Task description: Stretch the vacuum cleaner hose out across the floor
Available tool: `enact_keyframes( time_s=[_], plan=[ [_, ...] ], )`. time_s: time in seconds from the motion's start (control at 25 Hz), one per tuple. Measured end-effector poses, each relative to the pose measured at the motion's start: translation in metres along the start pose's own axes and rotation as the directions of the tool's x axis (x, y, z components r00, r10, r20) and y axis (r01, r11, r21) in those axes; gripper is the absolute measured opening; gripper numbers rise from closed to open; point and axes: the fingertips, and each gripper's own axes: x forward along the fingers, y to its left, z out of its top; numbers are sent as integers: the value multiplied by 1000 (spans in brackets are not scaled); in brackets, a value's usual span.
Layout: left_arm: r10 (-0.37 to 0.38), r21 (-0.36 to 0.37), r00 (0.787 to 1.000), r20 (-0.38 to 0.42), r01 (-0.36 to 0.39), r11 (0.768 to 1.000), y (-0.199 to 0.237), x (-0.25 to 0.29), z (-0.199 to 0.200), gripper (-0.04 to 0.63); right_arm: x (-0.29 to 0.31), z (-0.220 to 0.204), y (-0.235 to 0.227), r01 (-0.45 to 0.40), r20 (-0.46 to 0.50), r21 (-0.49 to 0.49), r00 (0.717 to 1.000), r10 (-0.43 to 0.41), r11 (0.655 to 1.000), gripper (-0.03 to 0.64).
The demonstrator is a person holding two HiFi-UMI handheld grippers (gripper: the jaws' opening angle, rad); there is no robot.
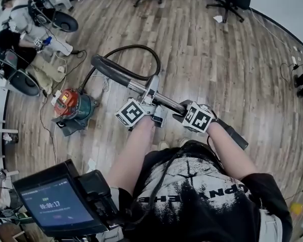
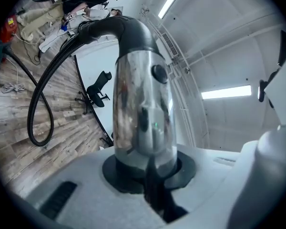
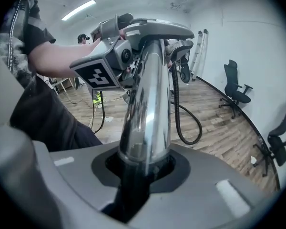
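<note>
A red vacuum cleaner (image 1: pixel 73 105) sits on the wooden floor (image 1: pixel 217 59) at left, its black hose (image 1: pixel 141 48) curled in a loop behind it rather than laid out straight. A hard pull could drag or tip the canister once that loop runs out, or catch the white cord (image 2: pixel 10 87) lying nearby. The smooth chrome wand (image 1: pixel 166 101) might also twist in the pads. The left claw (image 2: pixel 145 171) is clamped on the wand below the curved black handle (image 1: pixel 111 72). The right claw (image 3: pixel 143 171) is closed on the same tube nearer its dark lower end. The left forearm (image 1: pixel 134 150) and right forearm (image 1: pixel 231 153) reach forward, carrying the wand off the floor, slanted across the body.
</note>
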Motion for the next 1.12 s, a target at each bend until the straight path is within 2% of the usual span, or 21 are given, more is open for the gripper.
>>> enact_keyframes(
  time_s=[0.24,0.36,0.48,0.6,0.8,1.12],
  plan=[
    [39,-12,999,6,-39,999,15,-8,2,47,13,-5,-2,40,-47,5,998,-39,999,87],
    [64,0,997,31,-64,998,18,-6,4,46,18,-9,-15,111,-85,-2,990,-111,994,78],
    [98,27,991,88,-100,995,12,-5,2,44,12,-14,-27,168,-96,-37,981,-171,985,63],
    [128,44,984,120,-134,990,3,0,-9,44,0,-26,-30,135,-83,-68,987,-140,989,61],
    [174,38,971,162,-183,982,-10,12,-44,48,-27,-60,-31,27,-85,-112,996,-37,993,62],
    [205,50,939,278,-227,973,-40,21,-99,48,-69,-116,-29,-103,-85,-205,993,87,973,64]
  ],
)
